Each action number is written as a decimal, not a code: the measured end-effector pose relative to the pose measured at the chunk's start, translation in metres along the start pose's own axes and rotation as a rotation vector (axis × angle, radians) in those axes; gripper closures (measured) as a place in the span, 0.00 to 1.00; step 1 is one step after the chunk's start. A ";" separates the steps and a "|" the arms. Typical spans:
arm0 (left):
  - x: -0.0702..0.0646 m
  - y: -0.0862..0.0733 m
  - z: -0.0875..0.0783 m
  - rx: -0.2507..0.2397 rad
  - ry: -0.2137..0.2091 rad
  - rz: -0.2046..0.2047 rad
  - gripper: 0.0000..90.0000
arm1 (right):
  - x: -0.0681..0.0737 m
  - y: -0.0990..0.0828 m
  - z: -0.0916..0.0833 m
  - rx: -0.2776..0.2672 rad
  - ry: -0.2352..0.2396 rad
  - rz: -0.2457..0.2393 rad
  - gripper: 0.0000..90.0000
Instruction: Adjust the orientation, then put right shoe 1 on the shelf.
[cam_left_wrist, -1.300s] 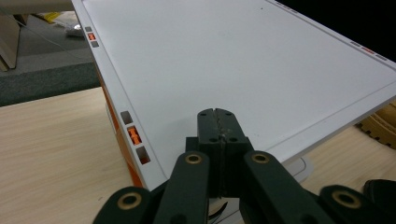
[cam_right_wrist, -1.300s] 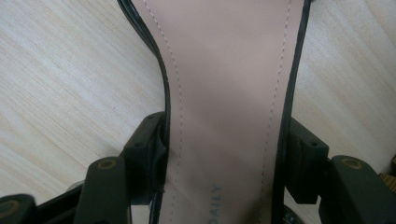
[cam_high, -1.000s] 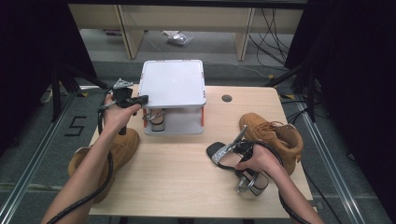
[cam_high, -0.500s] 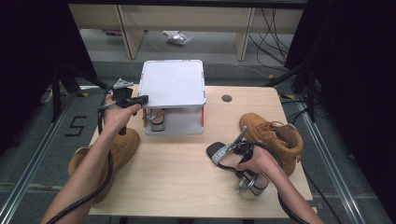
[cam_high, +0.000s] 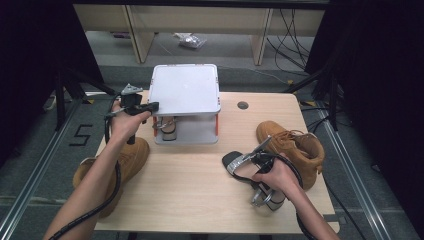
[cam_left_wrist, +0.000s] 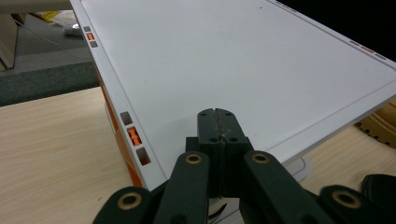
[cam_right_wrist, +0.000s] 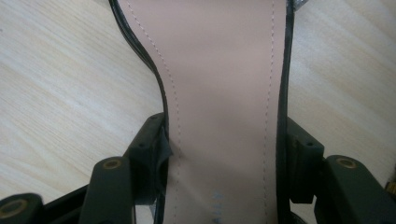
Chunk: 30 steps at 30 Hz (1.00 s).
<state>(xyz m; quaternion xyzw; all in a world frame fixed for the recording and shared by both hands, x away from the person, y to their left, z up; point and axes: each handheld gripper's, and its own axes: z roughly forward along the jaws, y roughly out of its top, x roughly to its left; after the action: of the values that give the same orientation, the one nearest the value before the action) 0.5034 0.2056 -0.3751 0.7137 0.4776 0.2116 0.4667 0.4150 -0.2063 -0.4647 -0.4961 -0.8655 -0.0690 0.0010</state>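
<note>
Right claw (cam_right_wrist: 219, 154) has just been closing on the sandal (cam_high: 239, 163); left claw (cam_left_wrist: 219, 128) rests together above the white rack (cam_high: 185, 90). A narrow sole pinch may let it twist free.

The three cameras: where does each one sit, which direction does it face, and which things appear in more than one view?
High view: above the person's side, facing forward and down on the table; both forearms, left gripper, right gripper.
Left gripper view: rides that gripper, looks along its shut jaws over the white lid of the box.
Right gripper view: looks down on the sandal, its insole between the jaws, which have just been closing.
Shared: box and sandal also appear from above.
</note>
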 end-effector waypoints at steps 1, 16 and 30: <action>0.000 0.000 0.000 0.000 0.000 0.000 1.00 | 0.001 0.000 -0.002 0.003 0.004 0.030 0.49; 0.000 0.000 0.000 0.001 0.002 -0.001 1.00 | 0.015 0.008 -0.017 -0.115 0.058 0.105 0.49; 0.000 0.001 0.000 0.004 0.001 0.004 1.00 | 0.032 0.025 -0.020 -0.168 0.067 0.170 0.49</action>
<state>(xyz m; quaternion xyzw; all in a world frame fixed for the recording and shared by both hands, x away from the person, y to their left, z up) 0.5038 0.2053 -0.3746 0.7153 0.4770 0.2120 0.4646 0.4187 -0.1689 -0.4398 -0.5633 -0.8111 -0.1576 -0.0059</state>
